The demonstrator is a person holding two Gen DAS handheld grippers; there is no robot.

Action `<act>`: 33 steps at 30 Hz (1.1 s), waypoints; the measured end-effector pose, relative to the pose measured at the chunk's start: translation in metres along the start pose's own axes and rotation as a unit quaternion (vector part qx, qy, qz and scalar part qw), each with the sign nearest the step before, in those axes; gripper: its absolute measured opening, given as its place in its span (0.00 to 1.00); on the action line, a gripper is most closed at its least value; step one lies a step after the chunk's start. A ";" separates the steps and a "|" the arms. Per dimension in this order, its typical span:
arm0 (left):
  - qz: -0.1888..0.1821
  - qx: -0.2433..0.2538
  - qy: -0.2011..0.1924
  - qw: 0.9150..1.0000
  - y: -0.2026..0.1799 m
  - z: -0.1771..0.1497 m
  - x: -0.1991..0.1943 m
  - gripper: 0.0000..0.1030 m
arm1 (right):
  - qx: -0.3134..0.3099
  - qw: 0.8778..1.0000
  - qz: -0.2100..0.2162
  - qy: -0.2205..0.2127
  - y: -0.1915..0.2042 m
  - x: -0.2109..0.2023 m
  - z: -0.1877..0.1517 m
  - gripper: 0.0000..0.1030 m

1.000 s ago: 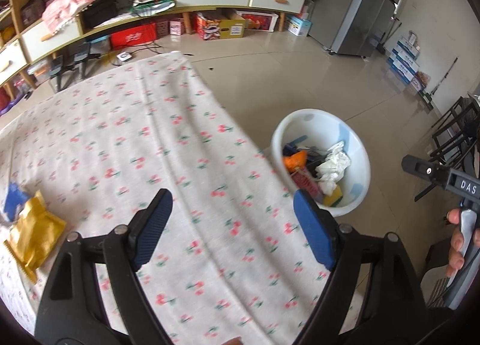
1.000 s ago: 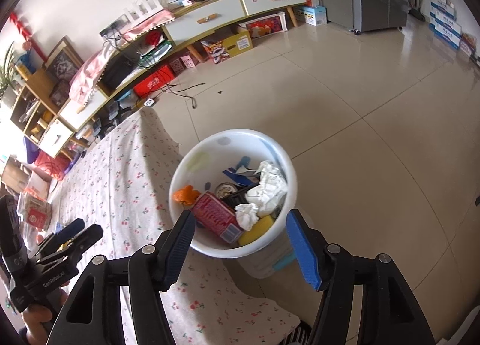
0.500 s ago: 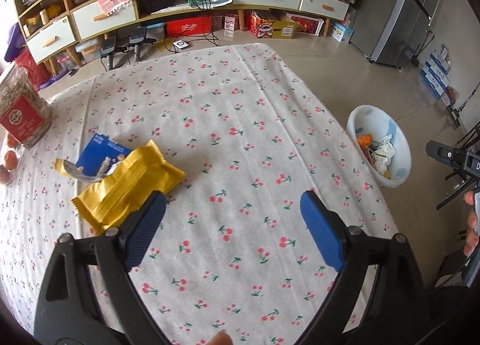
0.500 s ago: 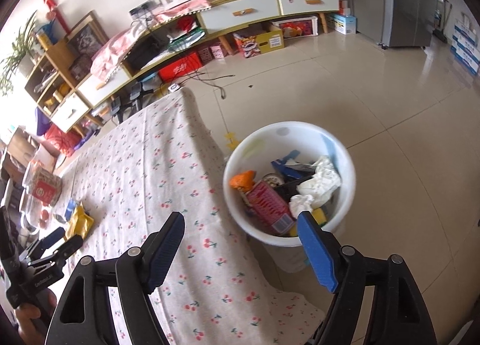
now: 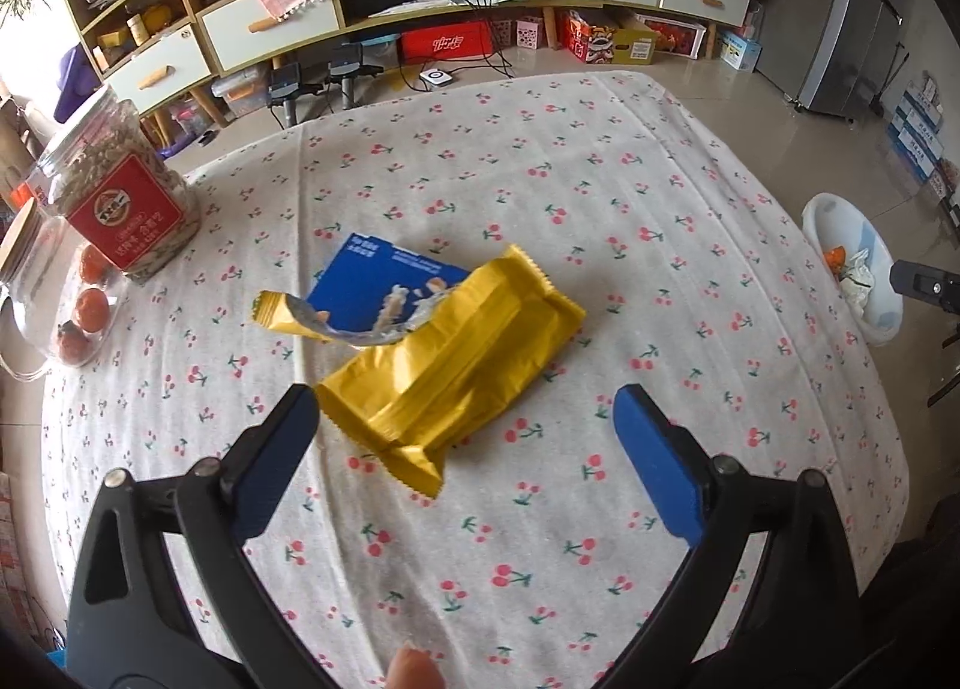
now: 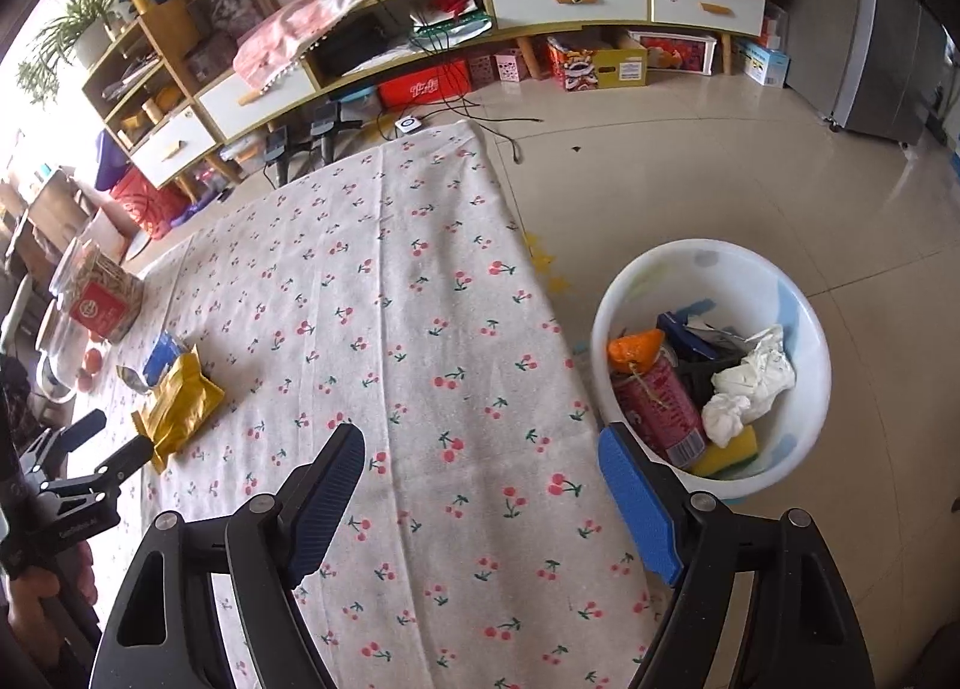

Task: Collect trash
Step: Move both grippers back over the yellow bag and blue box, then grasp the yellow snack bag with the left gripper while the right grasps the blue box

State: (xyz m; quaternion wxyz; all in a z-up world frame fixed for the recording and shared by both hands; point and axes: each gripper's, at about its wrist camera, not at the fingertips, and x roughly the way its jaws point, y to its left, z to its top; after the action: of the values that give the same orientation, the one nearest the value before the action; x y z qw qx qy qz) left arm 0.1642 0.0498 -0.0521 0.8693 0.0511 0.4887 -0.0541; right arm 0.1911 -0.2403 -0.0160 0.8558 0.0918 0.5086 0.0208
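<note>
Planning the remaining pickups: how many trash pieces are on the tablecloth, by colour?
Yellow wrapper: 1
Blue packet: 1
Torn yellow-and-silver strip: 1
Total: 3

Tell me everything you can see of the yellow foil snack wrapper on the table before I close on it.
The yellow foil snack wrapper is a crinkled, glossy pouch with crimped, serrated end seams. It lies flat and diagonal on the cherry-print tablecloth, its torn-open far end trailing a silvery strip. It overlaps a blue packet lying beneath it. The open left gripper hovers at its near end, one finger close to its corner.
</note>
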 end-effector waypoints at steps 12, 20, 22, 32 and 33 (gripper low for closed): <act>-0.038 -0.005 0.041 0.998 0.013 0.005 0.045 0.95 | -0.007 0.999 0.008 0.033 0.028 0.031 0.008 0.80; -0.039 -0.033 0.056 0.997 0.031 -0.004 0.056 0.49 | -0.006 0.999 0.004 0.042 0.030 0.038 0.009 0.80; -0.051 -0.047 0.057 0.996 0.036 -0.007 0.050 0.31 | -0.008 0.999 0.002 0.044 0.032 0.040 0.009 0.80; -0.070 -0.110 0.040 0.991 0.064 -0.029 0.002 0.10 | -0.031 0.998 0.008 0.046 0.062 0.046 0.008 0.80; -0.070 -0.117 0.039 0.990 0.067 -0.033 -0.002 0.10 | -0.035 0.998 0.009 0.045 0.068 0.048 0.008 0.80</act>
State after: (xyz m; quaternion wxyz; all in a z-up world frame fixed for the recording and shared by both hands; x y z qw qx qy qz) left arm 0.1454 0.1204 -0.0652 0.8434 -0.0835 0.5279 -0.0553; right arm 0.2253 -0.1682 -0.0413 0.8346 0.0651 0.5447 0.0505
